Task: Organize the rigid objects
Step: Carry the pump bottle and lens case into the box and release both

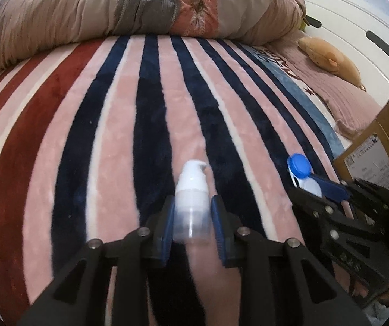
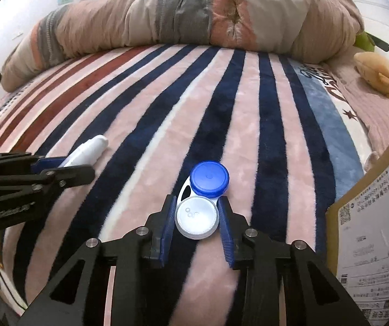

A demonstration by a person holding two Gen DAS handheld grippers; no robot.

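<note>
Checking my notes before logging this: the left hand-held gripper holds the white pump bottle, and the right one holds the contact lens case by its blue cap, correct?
Not quite. The right hand-held gripper grips the contact lens case around its white cap; the blue cap sticks out beyond the fingers, as the right wrist view shows. The left hand-held gripper does hold the white pump bottle.

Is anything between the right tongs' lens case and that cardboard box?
Nothing visible: the right tongs grip the lens case, and only bare striped blanket lies between it and the cardboard box.

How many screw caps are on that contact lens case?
2: the blue cap at the far end, the white cap nearer, between the right claw's fingers.
</note>
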